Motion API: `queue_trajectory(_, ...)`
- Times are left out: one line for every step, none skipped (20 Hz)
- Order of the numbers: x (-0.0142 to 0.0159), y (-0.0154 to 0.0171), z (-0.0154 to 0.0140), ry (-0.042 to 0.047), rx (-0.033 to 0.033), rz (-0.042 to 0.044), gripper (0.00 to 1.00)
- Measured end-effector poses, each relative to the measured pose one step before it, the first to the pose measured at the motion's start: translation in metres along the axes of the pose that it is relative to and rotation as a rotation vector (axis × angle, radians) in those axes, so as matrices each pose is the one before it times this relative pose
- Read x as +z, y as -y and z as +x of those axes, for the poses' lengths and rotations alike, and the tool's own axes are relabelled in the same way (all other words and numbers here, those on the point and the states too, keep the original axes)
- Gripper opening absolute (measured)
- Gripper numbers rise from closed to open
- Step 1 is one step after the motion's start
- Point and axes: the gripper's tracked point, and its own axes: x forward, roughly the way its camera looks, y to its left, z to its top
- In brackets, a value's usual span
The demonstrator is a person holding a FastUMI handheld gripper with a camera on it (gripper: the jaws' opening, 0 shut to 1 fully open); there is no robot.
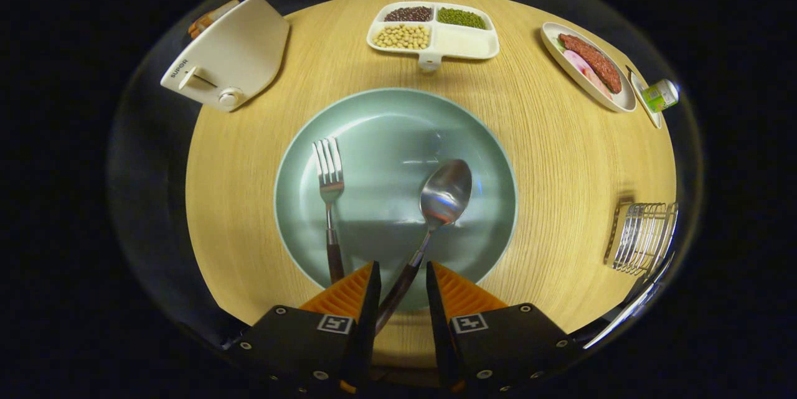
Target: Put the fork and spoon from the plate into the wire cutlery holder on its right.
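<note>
Straddling the spoon (pixel 436 218) handle, the gripper (pixel 401 284) stood open, not yet clamped, the spoon's long axis running toward one o'clock across the plate (pixel 386 112).

I find the desk (pixel 261 200) evenly lit from overhead; glare streaks the plate (pixel 386 131) and spoon (pixel 445 190). Fisheye bending and dimness grow toward 3 and 9 o'clock. Focus sharp centrally.
</note>
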Motion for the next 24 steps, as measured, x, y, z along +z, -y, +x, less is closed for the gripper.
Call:
queue_trajectory(-0.00237,-0.00033,0.00553,-0.01101,-0.00128,0.00289,0.36)
queue_trajectory(-0.00162,0.00179,0.00242,-0.01036,-0.00658,-0.00424,0.33)
queue_trajectory(0.00241,0.00346,0.00109,0.00643,-0.01045,-0.02244,0.26)
queue_trajectory(0.00320,0.00677,0.00074,0.02153,-0.02023,-0.02700,0.24)
queue_trajectory(0.00491,0.00596,0.00043,0.02741,-0.01607,-0.02904,0.21)
queue_trajectory(0.00260,0.00269,0.00245,0.01330,0.00098,-0.02811,0.18)
queue_trajectory(0.00028,0.00038,0.00111,0.00450,0.01402,-0.01944,0.14)
queue_trajectory(0.00048,0.00076,0.00032,-0.00172,0.01462,-0.01802,0.13)
queue_trajectory(0.00140,0.00038,0.00110,0.00078,0.01177,-0.01274,0.11)
queue_trajectory(-0.00076,-0.00018,-0.00020,-0.00233,0.00952,-0.00963,0.10)
queue_trajectory(-0.00041,0.00027,-0.00055,-0.00397,0.00817,-0.00145,0.08)
queue_trajectory(-0.00279,-0.00214,-0.00041,-0.01009,0.01233,0.00255,0.07)
queue_trajectory(0.00018,-0.00141,-0.00179,-0.00208,0.01163,-0.00310,0.05)
queue_trajectory(-0.00157,-0.00002,-0.00101,0.00605,0.00384,-0.00333,0.05)
queue_trajectory(0.00088,0.00090,-0.00206,0.01003,-0.00260,-0.00971,0.05)
queue_trajectory(0.00265,-0.00018,-0.00311,0.02025,0.00117,0.00285,0.05)
queue_trajectory(0.00262,-0.00094,-0.00314,0.01593,0.00684,0.00182,0.05)
queue_trajectory(0.00290,-0.00111,-0.00465,0.01923,0.01185,0.00837,0.05)
queue_trajectory(0.00304,-0.00056,-0.00517,0.01641,0.01387,0.00863,0.05)
queue_trajectory(0.00351,-0.00070,-0.00704,0.02476,0.01454,0.00912,0.05)
queue_trajectory(0.00332,0.00146,-0.00738,0.02665,0.00708,0.00796,0.05)
queue_trajectory(0.00082,0.00342,-0.01021,0.02778,0.00194,0.00515,0.05)
queue_trajectory(0.00263,0.00545,-0.01119,0.03092,-0.00063,0.00951,0.05)
queue_trajectory(0.00067,0.00601,-0.01038,0.02481,-0.00426,0.00411,0.05)
